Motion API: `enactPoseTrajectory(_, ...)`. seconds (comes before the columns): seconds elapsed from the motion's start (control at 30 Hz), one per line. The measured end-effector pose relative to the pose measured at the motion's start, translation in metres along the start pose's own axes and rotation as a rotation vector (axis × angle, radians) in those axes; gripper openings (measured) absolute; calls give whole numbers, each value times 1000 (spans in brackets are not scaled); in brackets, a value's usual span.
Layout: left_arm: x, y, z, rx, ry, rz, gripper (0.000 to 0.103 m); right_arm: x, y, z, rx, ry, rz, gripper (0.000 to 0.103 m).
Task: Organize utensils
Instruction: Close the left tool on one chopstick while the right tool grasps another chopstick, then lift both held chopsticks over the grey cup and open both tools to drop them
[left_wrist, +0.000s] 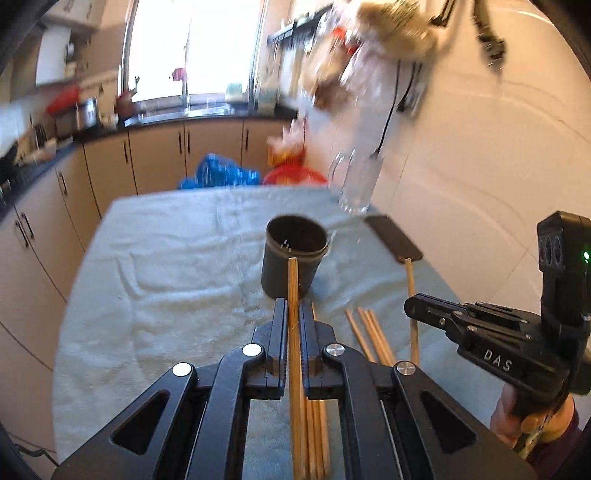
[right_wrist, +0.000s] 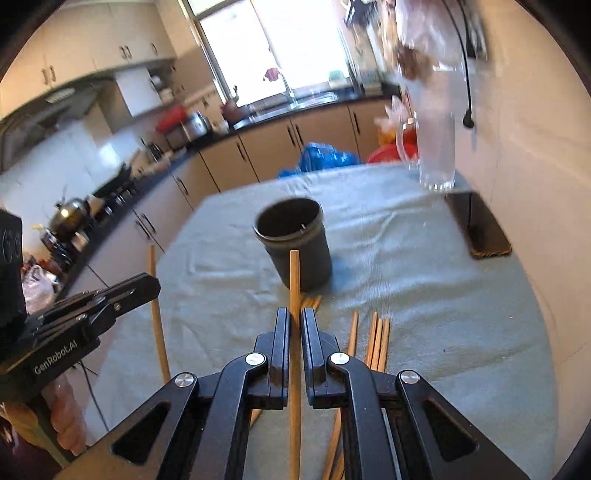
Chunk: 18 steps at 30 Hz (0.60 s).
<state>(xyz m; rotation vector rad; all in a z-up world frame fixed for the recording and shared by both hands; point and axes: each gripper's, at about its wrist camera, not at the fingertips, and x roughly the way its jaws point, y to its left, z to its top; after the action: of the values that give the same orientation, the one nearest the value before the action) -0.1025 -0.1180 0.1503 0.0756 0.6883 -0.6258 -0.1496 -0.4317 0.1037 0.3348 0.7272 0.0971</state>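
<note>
1. A table covered with a pale grey-green towel fills both wrist views, standing against a white wall in a kitchen.
2. One dark cylindrical holder stands upright near the middle of the towel, mouth open upward. One clear glass mug stands at the far right corner, with a dark flat mat just beside it.
3. The left gripper has its jaws narrowed onto one wooden chopstick. Its long axis runs forward along the fingers, the tip pointing at the holder and overlapping its front wall in the picture.
4. The right gripper likewise clamps a single chopstick, the second held stick, pointing forward toward the holder, tip short of the rim.
5. Loose chopsticks lie flat on the towel in front of the holder, long axes roughly toward it. At least four show beside the right gripper; more lie under the fingers, so the exact count is unclear.
</note>
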Motion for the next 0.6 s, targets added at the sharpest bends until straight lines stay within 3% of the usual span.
enactPoseTrajectory(0.33, -59, -25, -14, 39, -125, 38, 5, -61, 17, -13, -52, -114, 20, 7)
enactPoseTrajectory(0.6, -75, -34, 19, 49, -191, -8, 5, -81, 25, 12, -79, -189, 36, 7)
